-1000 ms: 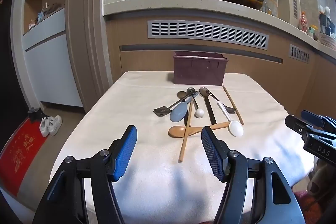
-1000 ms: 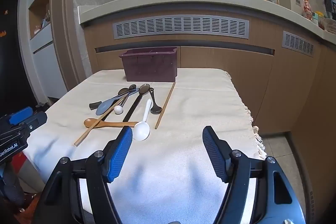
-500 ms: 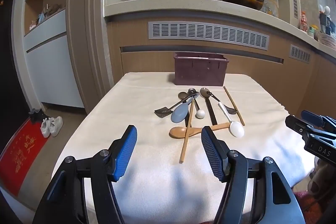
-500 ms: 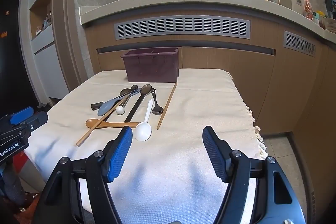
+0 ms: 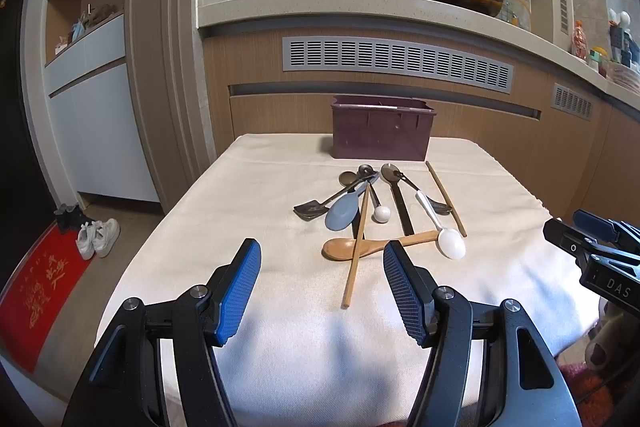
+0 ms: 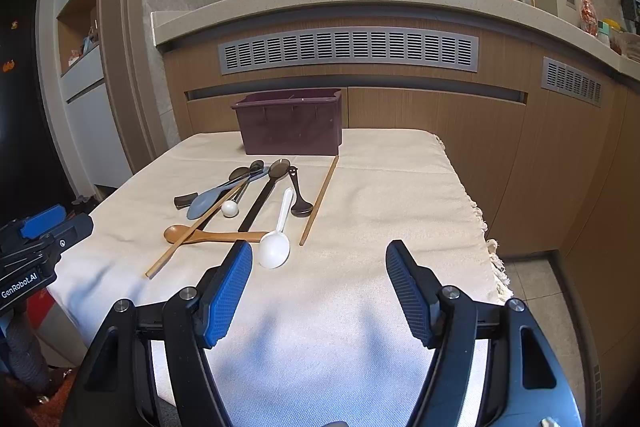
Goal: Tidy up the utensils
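Your left claw (image 5: 320, 285) and right claw (image 6: 319, 285) are both hovering released, gripping nothing, while the jumbled spoons and chopsticks (image 5: 376, 211) are lying mid-counter (image 5: 248, 195), before the dark purple plastic bin (image 5: 382, 133).

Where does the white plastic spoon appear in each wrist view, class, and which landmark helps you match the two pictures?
Left wrist view: white plastic spoon lies right of centre, just beyond the right finger.
Right wrist view: the spoon lies left of centre, just beyond the left finger.
Shared landmark: the purple bin at the table's far end.
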`<state>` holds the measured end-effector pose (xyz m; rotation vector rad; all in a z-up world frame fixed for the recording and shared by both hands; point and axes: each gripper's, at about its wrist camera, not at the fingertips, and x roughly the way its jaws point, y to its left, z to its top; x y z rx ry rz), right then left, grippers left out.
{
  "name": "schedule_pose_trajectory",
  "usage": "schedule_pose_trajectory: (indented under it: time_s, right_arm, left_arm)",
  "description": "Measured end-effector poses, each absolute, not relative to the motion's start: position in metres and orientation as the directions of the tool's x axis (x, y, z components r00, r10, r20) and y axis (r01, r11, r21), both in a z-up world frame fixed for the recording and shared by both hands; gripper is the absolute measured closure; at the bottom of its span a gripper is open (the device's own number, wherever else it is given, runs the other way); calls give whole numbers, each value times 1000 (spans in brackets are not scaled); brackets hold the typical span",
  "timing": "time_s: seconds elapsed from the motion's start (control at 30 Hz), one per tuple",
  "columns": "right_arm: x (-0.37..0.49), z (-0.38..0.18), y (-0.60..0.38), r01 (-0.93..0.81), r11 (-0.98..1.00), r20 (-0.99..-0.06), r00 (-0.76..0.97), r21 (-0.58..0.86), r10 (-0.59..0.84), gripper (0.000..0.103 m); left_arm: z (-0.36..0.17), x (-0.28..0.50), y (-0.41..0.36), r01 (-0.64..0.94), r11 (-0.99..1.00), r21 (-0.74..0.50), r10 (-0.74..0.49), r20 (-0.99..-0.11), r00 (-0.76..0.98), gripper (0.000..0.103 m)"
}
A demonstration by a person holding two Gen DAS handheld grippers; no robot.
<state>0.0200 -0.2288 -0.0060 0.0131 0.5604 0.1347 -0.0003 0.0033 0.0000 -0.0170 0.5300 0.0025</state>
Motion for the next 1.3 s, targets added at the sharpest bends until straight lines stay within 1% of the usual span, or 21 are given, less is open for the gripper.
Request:
schedule_pose_trajectory:
  time_s: [1.3]
  right_arm:
    - [21, -10, -229, -125, 990, -538, 832, 59, 137, 36]
  left_arm:
    - [-3, 0, 2, -5, 1000, -16, -4, -512, 859, 39]
